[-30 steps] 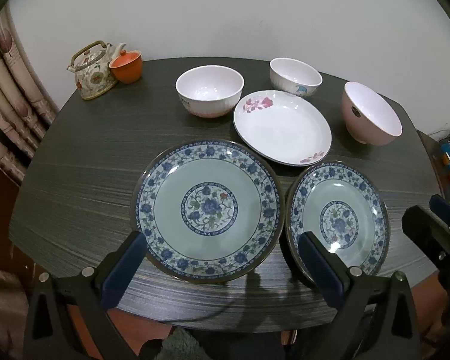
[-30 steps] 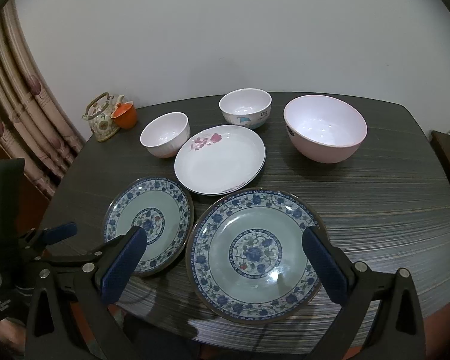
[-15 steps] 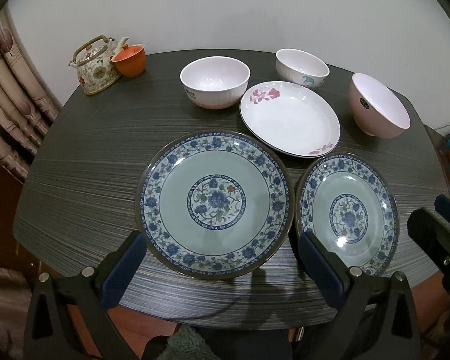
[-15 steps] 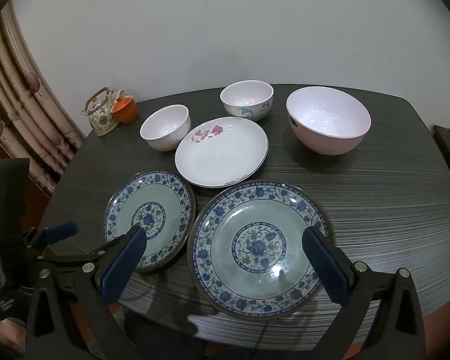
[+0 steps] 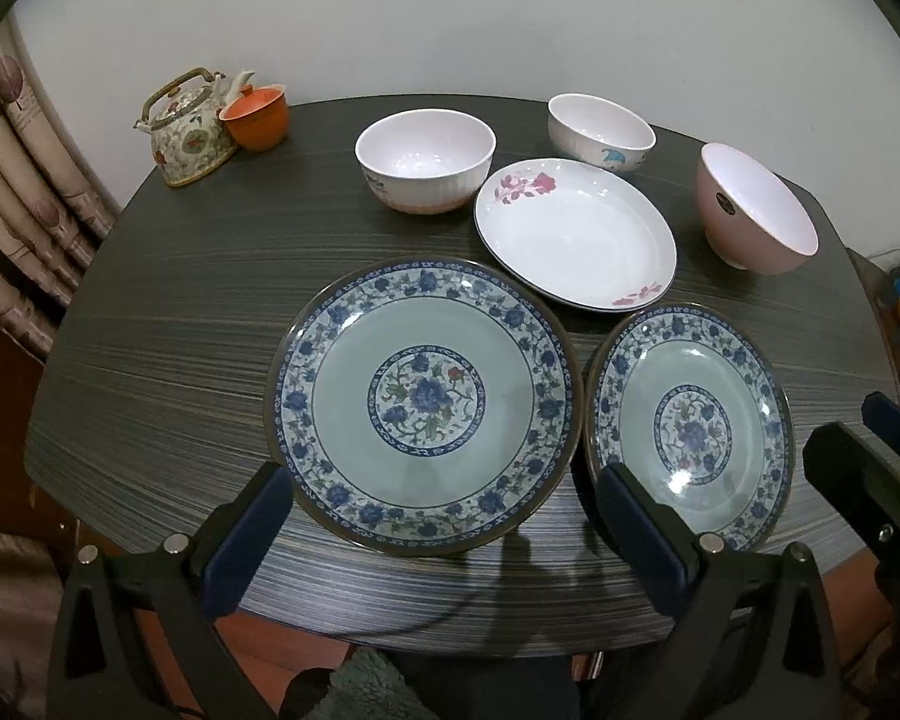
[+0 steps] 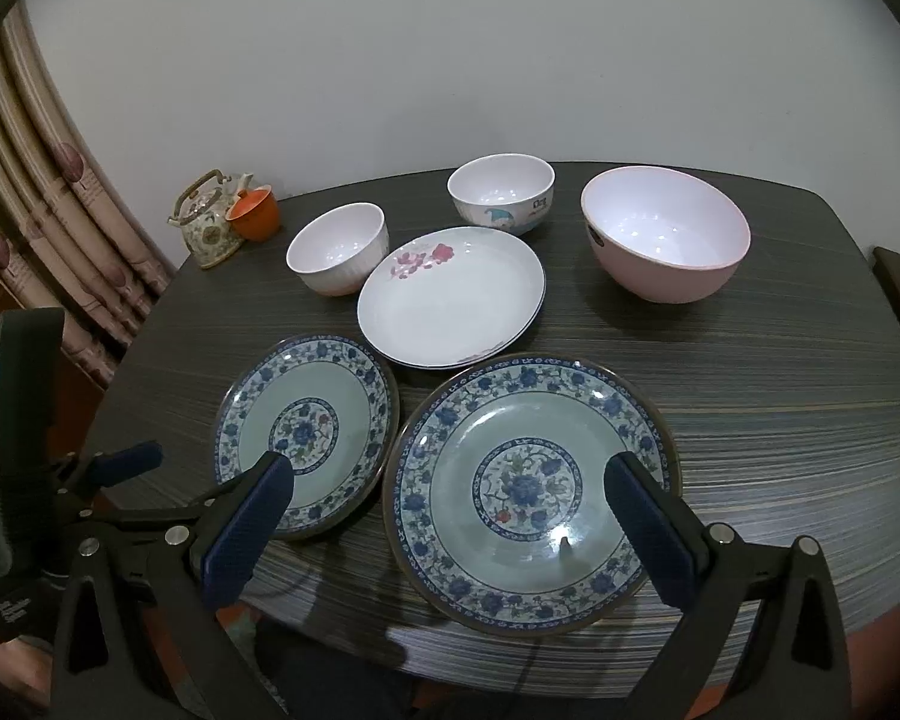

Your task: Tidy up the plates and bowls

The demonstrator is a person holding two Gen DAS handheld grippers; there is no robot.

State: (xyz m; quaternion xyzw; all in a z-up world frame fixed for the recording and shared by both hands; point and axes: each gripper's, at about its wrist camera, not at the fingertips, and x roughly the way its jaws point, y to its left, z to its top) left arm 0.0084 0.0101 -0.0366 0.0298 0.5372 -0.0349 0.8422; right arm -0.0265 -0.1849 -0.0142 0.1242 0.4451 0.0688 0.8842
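Left-wrist view: my left hand-held gripper (image 5: 444, 534) hangs wide open, empty, over the surface's (image 5: 168, 324) near edge, straddling the large blue plate (image 5: 423, 402); bare room lies at frame left.

Right-wrist view: my right hand-held gripper (image 6: 450, 516), equally spread and empty, frames that plate; the small blue plate (image 6: 306, 435) sits lower left, open surface right.

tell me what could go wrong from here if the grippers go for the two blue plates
The two blue plates sit rim to rim, and the white rose plate seems to touch them, so lifting one could drag or chip a neighbour. The right-side blue plate reaches the table edge, so a nudge might tip it off. Both grippers are open and empty; flat glazed rims may slip.
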